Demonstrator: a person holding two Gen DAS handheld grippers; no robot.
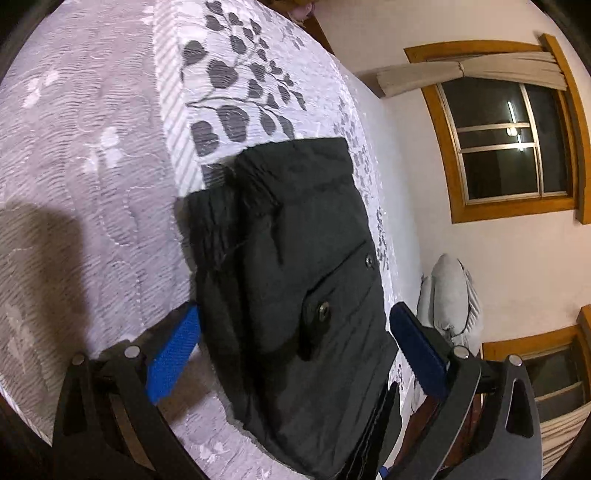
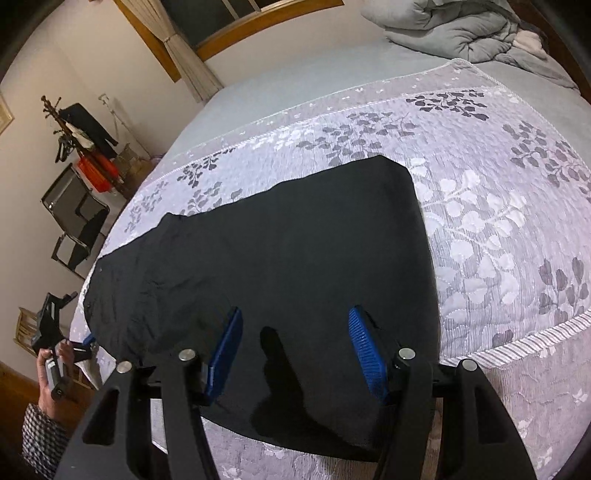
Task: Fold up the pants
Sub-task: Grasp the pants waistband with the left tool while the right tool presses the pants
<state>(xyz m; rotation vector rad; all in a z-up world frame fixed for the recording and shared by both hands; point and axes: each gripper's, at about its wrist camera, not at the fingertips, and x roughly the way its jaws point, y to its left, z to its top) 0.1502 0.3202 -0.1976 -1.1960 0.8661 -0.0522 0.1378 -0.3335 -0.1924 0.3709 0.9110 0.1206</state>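
The black pants [image 2: 280, 258] lie folded flat on the bed's floral quilt [image 2: 498, 206]. In the left wrist view the pants [image 1: 291, 266] show a buttoned pocket flap and the waistband end. My left gripper [image 1: 295, 343] is open, its blue pads on either side of the pants' near end, just above the cloth. My right gripper [image 2: 295, 343] is open above the near edge of the pants, holding nothing. The left gripper also shows in the right wrist view [image 2: 70, 343] at the pants' left end, held by a hand.
A grey duvet [image 2: 465, 33] is bunched at the bed's far right. A coat rack [image 2: 81, 136] and a chair [image 2: 74, 221] stand by the left wall. A window [image 1: 506, 140] and grey bundle [image 1: 450, 295] lie beyond the bed edge.
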